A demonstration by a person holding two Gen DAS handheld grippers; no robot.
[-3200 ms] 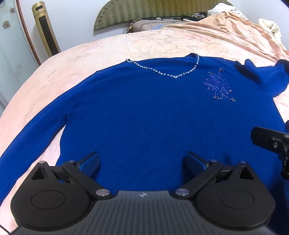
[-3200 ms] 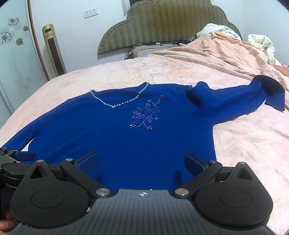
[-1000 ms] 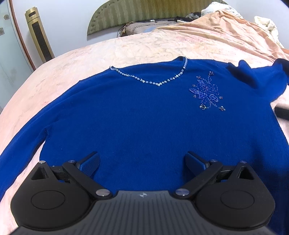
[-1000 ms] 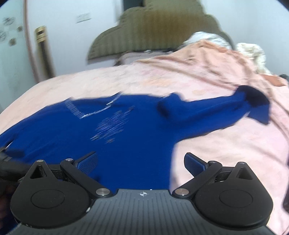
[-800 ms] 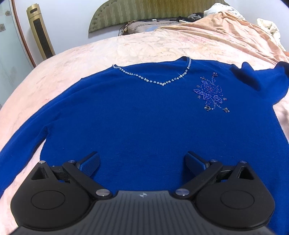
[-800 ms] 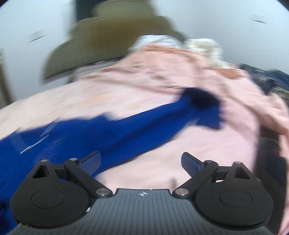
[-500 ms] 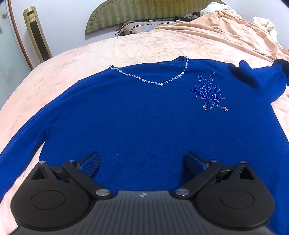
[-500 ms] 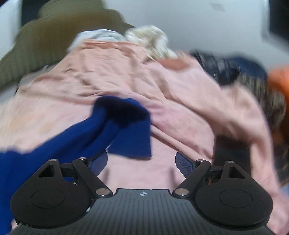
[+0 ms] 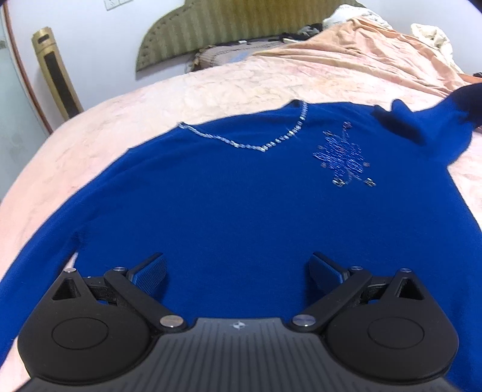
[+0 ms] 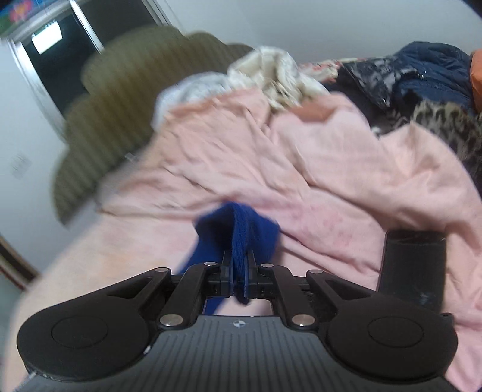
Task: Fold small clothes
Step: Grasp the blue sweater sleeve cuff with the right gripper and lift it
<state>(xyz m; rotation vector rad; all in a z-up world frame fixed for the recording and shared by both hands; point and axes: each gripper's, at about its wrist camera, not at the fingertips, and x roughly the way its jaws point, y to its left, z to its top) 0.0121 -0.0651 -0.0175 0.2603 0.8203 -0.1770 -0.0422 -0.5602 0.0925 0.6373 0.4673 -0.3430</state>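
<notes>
Ahead of the left hand-held gripper (image 9: 238,273): blue sweater (image 9: 241,205), spread front-up across the bed (image 9: 156,99). Jaws wide apart, nothing between them; both blue pads hang over the sweater's lower body.

Sweater details: beaded V neckline (image 9: 256,141) ahead of the gripper and slightly to its left; sparkling flower motif (image 9: 343,156) ahead and to its right. One sleeve runs off past the gripper's left side; the other sleeve (image 9: 436,120) bunches ahead at far right.

Between the fingers of the right hand-held gripper (image 10: 238,279): sleeve cuff (image 10: 241,235) of the same sweater, pinched in a vertical fold. Jaws nearly closed on the knit; the cuff stands up ahead of the fingertips, and more blue cloth hangs down below and to the gripper's left.

Surface: bed covered in a pale pink, crinkled sheet. A peach-pink blanket (image 10: 346,169) lies rumpled ahead and to the right of the right gripper.

Room, beyond the left gripper: olive striped headboard (image 9: 229,27) against a white wall; a patterned pillow (image 9: 238,55) below it; a gold tower fan (image 9: 57,78) far ahead at left.

Room, beyond the right gripper: cream cloth heap (image 10: 271,75) ahead; dark navy jacket (image 10: 421,72) and leopard-print cloth (image 10: 446,123) ahead at right; a dark upright object (image 10: 412,265) just right of the gripper, kind not clear. This view is blurred.
</notes>
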